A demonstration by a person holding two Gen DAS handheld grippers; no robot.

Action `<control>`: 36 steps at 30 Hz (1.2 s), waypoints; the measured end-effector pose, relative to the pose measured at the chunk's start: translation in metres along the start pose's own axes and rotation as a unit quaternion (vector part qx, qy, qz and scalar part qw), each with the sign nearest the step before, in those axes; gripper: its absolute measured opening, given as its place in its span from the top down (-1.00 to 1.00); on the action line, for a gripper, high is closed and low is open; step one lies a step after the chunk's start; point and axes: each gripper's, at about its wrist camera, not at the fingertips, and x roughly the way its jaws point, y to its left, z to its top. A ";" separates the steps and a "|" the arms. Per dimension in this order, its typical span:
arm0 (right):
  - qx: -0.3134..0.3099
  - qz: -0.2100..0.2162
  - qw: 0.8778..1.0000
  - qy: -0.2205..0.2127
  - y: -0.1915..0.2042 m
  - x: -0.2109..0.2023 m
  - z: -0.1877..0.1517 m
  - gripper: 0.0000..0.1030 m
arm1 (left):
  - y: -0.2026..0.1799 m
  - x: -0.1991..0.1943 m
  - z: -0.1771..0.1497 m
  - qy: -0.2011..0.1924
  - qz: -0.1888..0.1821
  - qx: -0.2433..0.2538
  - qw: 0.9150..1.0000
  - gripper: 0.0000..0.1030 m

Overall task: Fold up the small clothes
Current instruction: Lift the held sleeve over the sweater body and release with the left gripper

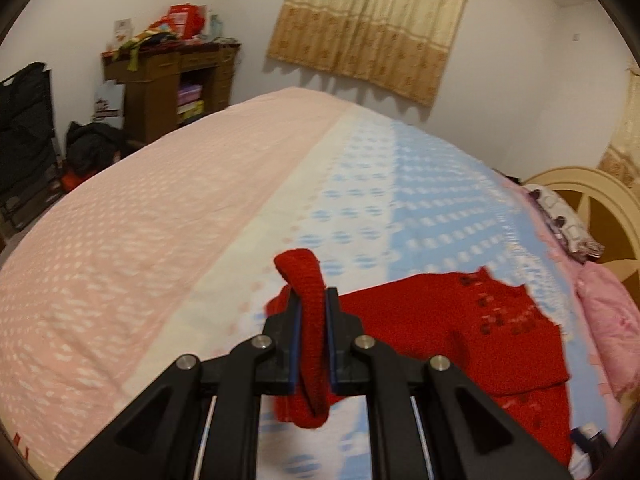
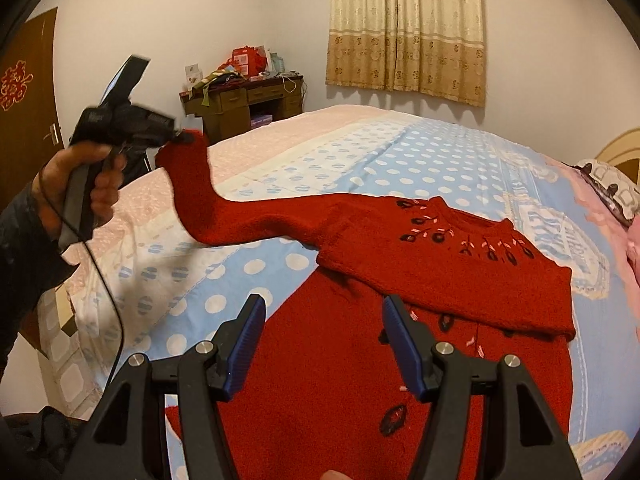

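Red sweater (image 2: 360, 360) lies on the bed (image 2: 360, 152), filling lower center of the right wrist view, embroidered collar toward the right, top part folded over across the body. 1 sleeve (image 2: 208, 200) lifted off the bedspread toward upper left of that frame, cuff clamped in the left gripper (image 2: 182, 138), held by a hand (image 2: 80, 184) at left edge. Left wrist view: jaws pressed tight on the sleeve cuff (image 1: 310, 320), cuff end poking up past the fingertips, rest of sweater lower right. Right gripper (image 2: 324, 344) at bottom center, jaws apart, nothing between them, over the sweater body. Wooden desk (image 2: 244, 108) and curtain (image 2: 408, 32) behind.
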 end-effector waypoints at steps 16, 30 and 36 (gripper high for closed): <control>0.046 0.000 0.999 -0.007 -0.035 -0.030 -0.034 -0.22 | -0.172 -0.009 0.020 -0.017 -0.115 0.104 0.988 0.79; 0.054 0.003 0.998 0.021 -0.050 -0.024 -0.058 -0.23 | -0.313 0.024 -0.033 0.015 -0.156 0.193 0.969 0.79; 0.057 0.006 0.998 0.029 -0.050 -0.019 -0.061 -0.23 | -0.351 0.061 -0.077 0.041 -0.136 0.232 0.962 0.79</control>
